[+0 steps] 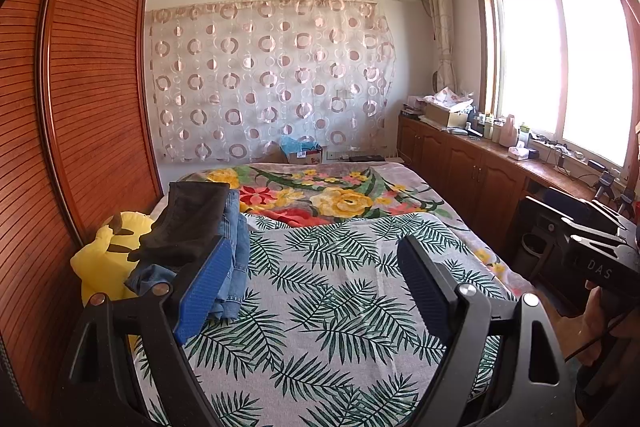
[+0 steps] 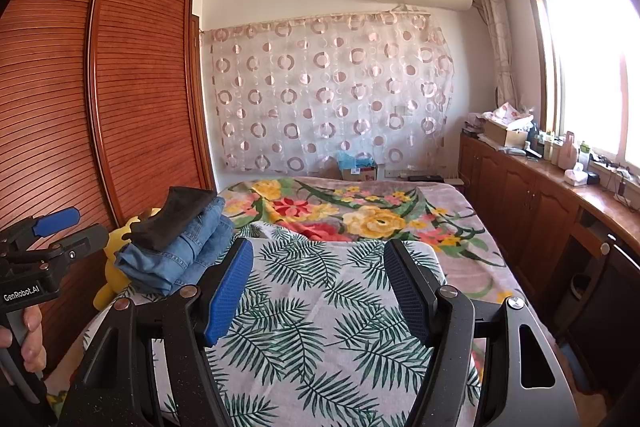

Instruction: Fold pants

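Bed [image 1: 340, 307], leaf-print cover: stack of folded pants at its left edge, black pair [image 2: 176, 219] on top of blue jeans [image 2: 180, 255], beside a yellow plush toy [image 1: 100, 259]. Left tongs [image 1: 316, 275]: wide, empty, over the cover. Right tongs [image 2: 320, 279]: wide, empty, likewise.

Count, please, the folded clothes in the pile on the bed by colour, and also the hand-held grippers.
Black folded garment: 1
Blue denim garments: 2, as far as the pile shows
Left hand-held gripper, open, holding nothing: 1
Right hand-held gripper, open, holding nothing: 1
Total: 5
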Demonstrator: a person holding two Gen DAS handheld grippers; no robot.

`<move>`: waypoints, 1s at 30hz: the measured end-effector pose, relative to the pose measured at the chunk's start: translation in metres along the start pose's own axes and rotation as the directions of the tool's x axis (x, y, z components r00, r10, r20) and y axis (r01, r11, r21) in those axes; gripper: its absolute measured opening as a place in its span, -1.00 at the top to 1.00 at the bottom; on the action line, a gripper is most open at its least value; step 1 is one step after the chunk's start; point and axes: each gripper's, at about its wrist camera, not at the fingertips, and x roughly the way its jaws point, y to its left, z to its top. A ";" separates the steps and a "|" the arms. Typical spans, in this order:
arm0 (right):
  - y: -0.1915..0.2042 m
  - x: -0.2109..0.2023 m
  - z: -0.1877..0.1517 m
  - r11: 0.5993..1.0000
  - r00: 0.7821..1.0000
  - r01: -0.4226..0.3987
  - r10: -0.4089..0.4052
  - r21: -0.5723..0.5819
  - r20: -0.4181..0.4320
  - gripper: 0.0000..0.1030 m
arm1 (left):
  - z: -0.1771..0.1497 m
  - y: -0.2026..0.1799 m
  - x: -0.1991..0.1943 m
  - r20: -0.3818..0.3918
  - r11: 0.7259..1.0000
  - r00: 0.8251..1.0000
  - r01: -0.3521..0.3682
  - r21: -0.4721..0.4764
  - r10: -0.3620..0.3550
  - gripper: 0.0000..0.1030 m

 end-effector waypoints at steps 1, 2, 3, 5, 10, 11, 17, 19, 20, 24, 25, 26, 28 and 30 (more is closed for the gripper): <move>0.000 0.000 -0.001 1.000 1.000 0.001 -0.001 0.000 -0.001 -0.36 | 0.000 0.000 0.000 0.000 1.000 1.000 -0.001 -0.001 0.001 -0.65; 0.000 0.000 0.000 1.000 1.000 0.001 -0.001 0.000 -0.002 -0.36 | 0.000 0.000 -0.001 0.001 1.000 1.000 -0.001 -0.002 0.001 -0.65; 0.000 0.000 0.000 1.000 1.000 0.000 0.000 -0.001 -0.003 -0.36 | 0.000 -0.001 -0.001 0.001 1.000 1.000 0.000 -0.002 0.000 -0.65; 0.001 0.000 -0.001 1.000 1.000 0.000 0.000 -0.001 -0.003 -0.36 | 0.000 0.000 0.000 0.001 1.000 1.000 -0.002 -0.002 0.002 -0.65; 0.001 0.000 -0.001 1.000 1.000 0.000 0.000 0.000 -0.002 -0.36 | 0.000 -0.001 -0.001 0.000 1.000 1.000 0.000 -0.001 0.000 -0.65; 0.001 0.000 -0.001 1.000 1.000 0.000 0.000 0.001 -0.002 -0.36 | 0.000 0.000 0.000 0.001 1.000 1.000 0.000 -0.001 0.000 -0.65; 0.002 0.001 -0.001 1.000 1.000 0.001 -0.001 0.002 -0.002 -0.36 | 0.000 -0.001 -0.001 0.000 1.000 1.000 0.000 -0.001 0.000 -0.65; 0.002 0.001 -0.001 1.000 1.000 0.001 -0.001 0.001 0.000 -0.36 | 0.000 -0.001 -0.001 0.001 1.000 1.000 0.000 -0.001 0.000 -0.65; 0.002 0.001 -0.002 1.000 1.000 0.001 -0.001 0.000 -0.001 -0.36 | 0.000 -0.001 -0.001 0.000 1.000 1.000 0.000 -0.002 0.000 -0.65; 0.002 0.001 -0.002 1.000 1.000 0.002 -0.002 0.000 0.000 -0.36 | 0.000 0.000 -0.001 0.001 1.000 1.000 0.000 -0.001 0.000 -0.65; 0.002 0.001 -0.002 1.000 1.000 0.002 -0.002 0.001 0.000 -0.36 | 0.000 -0.001 -0.001 0.001 1.000 1.000 -0.001 -0.001 0.001 -0.65; 0.002 0.001 -0.002 1.000 1.000 0.001 -0.001 0.001 0.000 -0.36 | 0.000 -0.001 -0.001 0.001 1.000 1.000 0.000 -0.002 0.000 -0.65; 0.002 0.001 -0.002 1.000 1.000 0.001 -0.001 0.000 0.001 -0.36 | 0.000 -0.001 -0.001 0.001 1.000 1.000 -0.001 -0.001 0.001 -0.65; 0.003 0.001 -0.002 1.000 1.000 0.001 -0.001 0.000 0.002 -0.36 | -0.001 0.000 -0.001 0.000 1.000 1.000 0.000 -0.001 0.000 -0.65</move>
